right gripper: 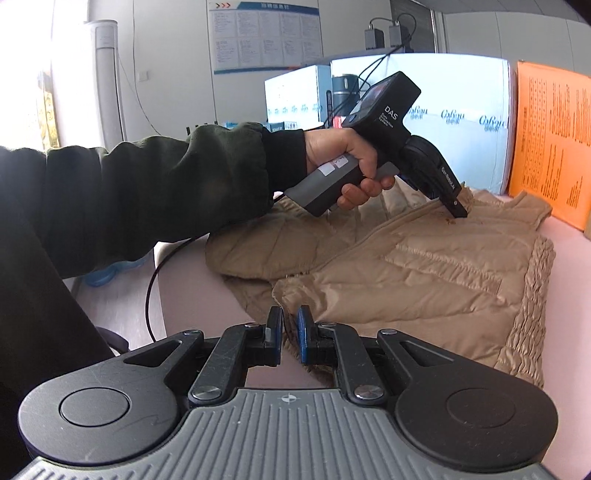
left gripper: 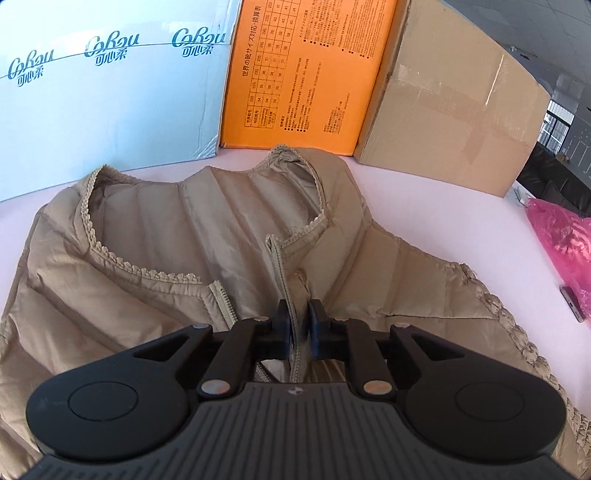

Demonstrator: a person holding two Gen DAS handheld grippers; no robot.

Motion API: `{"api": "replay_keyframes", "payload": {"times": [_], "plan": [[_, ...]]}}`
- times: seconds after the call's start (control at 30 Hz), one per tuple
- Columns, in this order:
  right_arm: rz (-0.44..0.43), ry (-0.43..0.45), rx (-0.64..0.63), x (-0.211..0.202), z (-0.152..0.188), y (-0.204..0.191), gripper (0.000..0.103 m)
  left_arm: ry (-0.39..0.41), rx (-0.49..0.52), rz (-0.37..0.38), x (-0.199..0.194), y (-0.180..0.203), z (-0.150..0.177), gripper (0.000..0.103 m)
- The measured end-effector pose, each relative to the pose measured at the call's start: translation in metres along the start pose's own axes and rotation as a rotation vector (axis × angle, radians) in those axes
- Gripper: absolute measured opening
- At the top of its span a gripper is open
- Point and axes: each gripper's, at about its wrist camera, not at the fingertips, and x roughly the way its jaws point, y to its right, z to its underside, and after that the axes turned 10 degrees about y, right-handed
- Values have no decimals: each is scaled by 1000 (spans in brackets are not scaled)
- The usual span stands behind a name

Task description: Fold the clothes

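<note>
In the left wrist view the left tool (left gripper: pixel 298 325) is seen at 6 o'clock, its 2 fingers drawn almost together with the zipper edge of the tan padded vest (left gripper: pixel 207 236) pinched between them. The vest is spread flat on the pale pink surface (left gripper: pixel 424 199), collar toward 12 o'clock, its front partly unzipped and lace trim running along the neckline. A pink plastic bag (left gripper: pixel 565 240) is seen at 3 o'clock, apart from the vest. Beyond the collar 3 boxes are lined up: a white box (left gripper: pixel 103 110) at 10 o'clock, an orange box (left gripper: pixel 306 74) at 12 o'clock and a brown cardboard box (left gripper: pixel 454 99) at 2 o'clock.

In the right wrist view the right tool (right gripper: pixel 290 332) is seen at 6 o'clock, its fingers brought close together at the vest's near hem corner; whether fabric is caught between them cannot be told. Further off, at 1 o'clock, the left tool is held by a hand (right gripper: pixel 343 158) in a dark green sleeve (right gripper: pixel 155 188), with its tip set down on the vest near the collar. A wall poster (right gripper: pixel 264 35) is seen at 12 o'clock.
</note>
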Motion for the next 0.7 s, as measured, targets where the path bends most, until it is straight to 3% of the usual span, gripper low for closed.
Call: {"api": "replay_keyframes", "payload": {"times": [0.3, 0.37, 0.47, 0.67, 0.7], "plan": [[10, -18, 26, 4, 4, -2, 10, 40, 32, -37, -1, 5, 6, 17], [10, -17, 25, 4, 3, -3, 10, 48, 58, -63, -2, 10, 6, 21], [8, -16, 32, 5, 4, -2, 10, 63, 93, -110, -4, 15, 5, 37], [8, -8, 42, 6, 5, -1, 10, 83, 104, -158, -6, 15, 2, 45], [7, -7, 43, 7, 6, -1, 11, 90, 110, -176, -6, 16, 2, 53]]}}
